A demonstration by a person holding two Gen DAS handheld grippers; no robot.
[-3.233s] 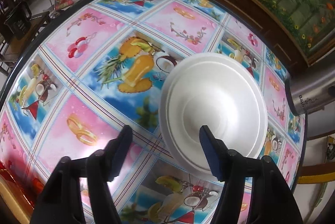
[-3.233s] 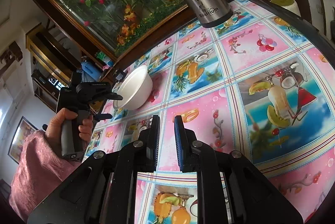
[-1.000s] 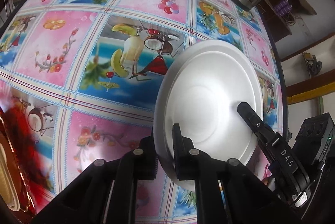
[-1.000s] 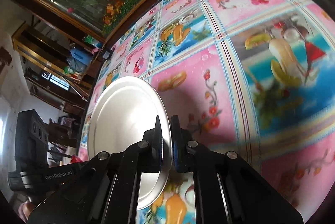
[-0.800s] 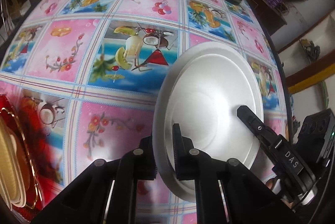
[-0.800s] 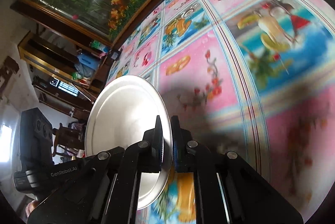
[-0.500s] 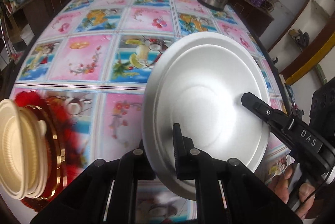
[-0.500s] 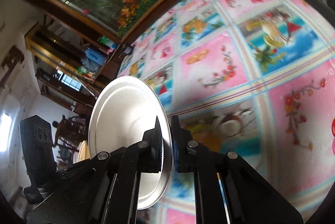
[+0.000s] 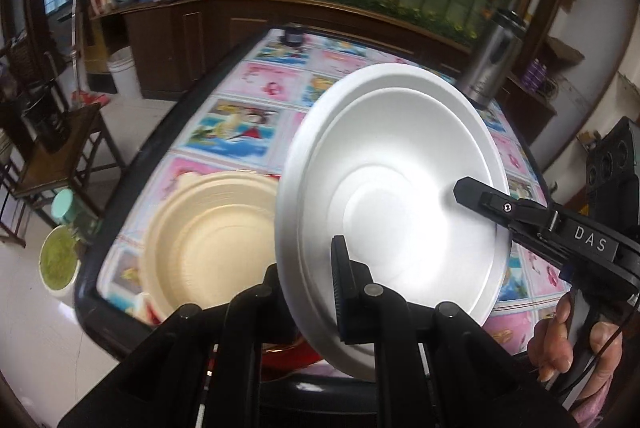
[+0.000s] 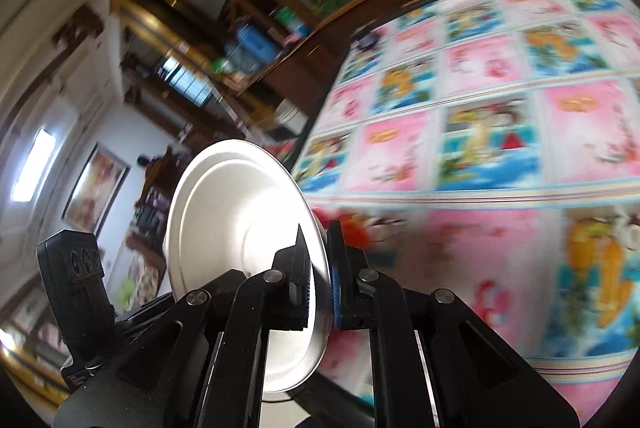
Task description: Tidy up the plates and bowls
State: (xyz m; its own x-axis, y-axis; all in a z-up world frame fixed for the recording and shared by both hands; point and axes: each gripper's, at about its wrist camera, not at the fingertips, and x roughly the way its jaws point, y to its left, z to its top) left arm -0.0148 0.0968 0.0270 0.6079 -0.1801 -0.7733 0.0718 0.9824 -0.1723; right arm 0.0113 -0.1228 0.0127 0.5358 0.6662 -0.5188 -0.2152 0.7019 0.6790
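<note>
A white foam bowl [image 9: 400, 196] is held in the air, tilted with its inside toward the left wrist camera. My left gripper [image 9: 316, 280] is shut on its near rim. My right gripper [image 10: 320, 268] is shut on the opposite rim; its finger [image 9: 500, 206] shows over the bowl in the left wrist view. The bowl also shows in the right wrist view [image 10: 236, 228]. A cream bowl stack [image 9: 208, 236] sits on a red and gold plate [image 9: 288, 352] at the table's near left corner, just left of the held bowl.
The table [image 9: 256, 132] has a pink and blue picture cloth and a black rim. A steel flask [image 9: 490, 64] stands at the far right, a small dark jar [image 9: 294, 34] at the far edge. Chairs and a green cup stand on the floor to the left.
Both grippers have carried the white bowl up and to the left, from over the middle of the table to beside the cream bowl stack. Both stay shut on its rim.
</note>
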